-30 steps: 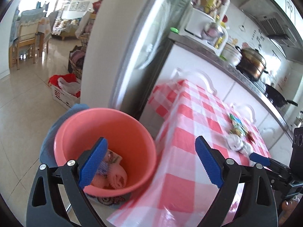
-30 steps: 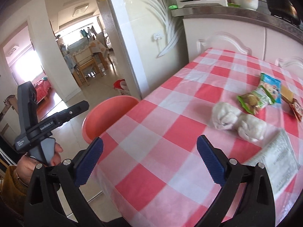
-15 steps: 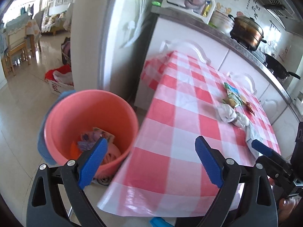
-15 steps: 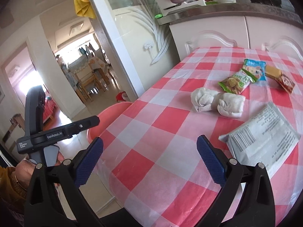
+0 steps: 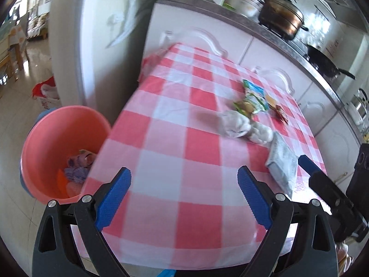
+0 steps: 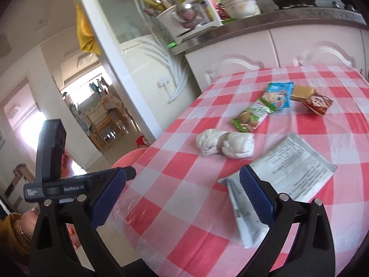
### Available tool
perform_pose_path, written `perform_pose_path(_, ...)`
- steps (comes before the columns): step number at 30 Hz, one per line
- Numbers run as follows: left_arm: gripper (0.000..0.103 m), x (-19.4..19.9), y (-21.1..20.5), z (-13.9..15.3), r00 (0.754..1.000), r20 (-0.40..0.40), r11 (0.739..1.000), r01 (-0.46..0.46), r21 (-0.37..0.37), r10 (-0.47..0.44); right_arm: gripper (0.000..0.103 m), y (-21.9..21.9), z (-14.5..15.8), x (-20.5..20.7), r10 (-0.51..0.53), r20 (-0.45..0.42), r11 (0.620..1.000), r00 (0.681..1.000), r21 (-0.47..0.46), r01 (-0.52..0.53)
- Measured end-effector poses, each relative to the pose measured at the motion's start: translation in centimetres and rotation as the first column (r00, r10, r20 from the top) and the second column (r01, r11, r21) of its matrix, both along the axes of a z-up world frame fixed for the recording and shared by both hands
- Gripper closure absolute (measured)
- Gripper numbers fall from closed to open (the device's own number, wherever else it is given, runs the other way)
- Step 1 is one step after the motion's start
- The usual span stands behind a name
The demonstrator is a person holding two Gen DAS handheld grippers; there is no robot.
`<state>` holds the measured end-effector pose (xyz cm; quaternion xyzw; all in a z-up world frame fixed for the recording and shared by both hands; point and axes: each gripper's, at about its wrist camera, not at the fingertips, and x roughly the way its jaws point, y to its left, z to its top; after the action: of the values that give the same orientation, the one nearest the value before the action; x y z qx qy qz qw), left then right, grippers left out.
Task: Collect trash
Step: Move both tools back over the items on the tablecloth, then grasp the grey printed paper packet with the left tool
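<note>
A: Trash on the checked cloth [image 6: 184, 184]?
B: Grey pouch [image 6: 290, 175], long axis running from the near edge toward the cabinets, near end folded under the right gripper [image 6: 182, 198]; two tissue wads [image 6: 226, 145]; wrappers [image 6: 265, 108] beyond.
A: Tongs?
B: Right spread, empty. Left gripper [image 5: 184, 196] spread, empty, over the cloth's near edge.
A: Bucket [image 5: 46, 138]?
B: On the floor left of the table; contents blurred, rim partly hidden by cloth.
</note>
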<state>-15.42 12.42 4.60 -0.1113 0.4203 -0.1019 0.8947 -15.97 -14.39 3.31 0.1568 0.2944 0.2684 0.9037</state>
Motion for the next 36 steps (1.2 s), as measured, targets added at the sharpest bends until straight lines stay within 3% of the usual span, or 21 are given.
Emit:
perform_pose_path(6, 0.010, 1.0, -4.0, 0.0, 0.997, -0.019, 0.996, 0.078, 0.032, -0.078, 0.004, -5.0, -0.1, 1.1, -0.115, -0.034, 0.990, 0.993, 0.078, 0.117)
perform_pose_path(11, 0.010, 0.8, -8.4, -0.1, 0.973, -0.011, 0.970, 0.230, 0.075, -0.230, 0.004, -10.1, -0.5, 2.1, -0.214, -0.071, 0.961, 0.974, 0.161, 0.223)
perform_pose_path(15, 0.010, 0.3, -12.8, 0.2, 0.918, 0.007, 0.908, 0.390, 0.151, -0.396, 0.004, -14.0, -0.9, 2.8, -0.279, -0.104, 0.930, 0.955, 0.219, 0.296)
perform_pose_path(20, 0.010, 0.0, -18.0, 0.2, 0.819, -0.021, 0.787, 0.557, 0.267, -0.573, 0.004, -16.8, -1.1, 3.4, -0.320, -0.107, 0.913, 0.941, 0.232, 0.337)
perform_pose_path(24, 0.010, 0.5, -21.0, -0.6, 0.772, -0.054, 0.711, 0.608, 0.352, -0.633, 0.004, -18.1, -1.5, 3.9, -0.338, -0.123, 0.903, 0.933, 0.237, 0.358)
perform_pose_path(27, 0.010, 1.5, -22.4, -1.4, 0.758, -0.088, 0.680, 0.625, 0.383, -0.647, 0.004, -18.6, -1.9, 4.1, -0.345, -0.131, 0.900, 0.929, 0.236, 0.367)
perform_pose_path(36, 0.010, 4.1, -22.9, -2.7, 0.763, -0.127, 0.689, 0.631, 0.356, -0.633, 0.004, -19.1, -2.3, 4.8, -0.329, -0.142, 0.900, 0.934, 0.252, 0.355)
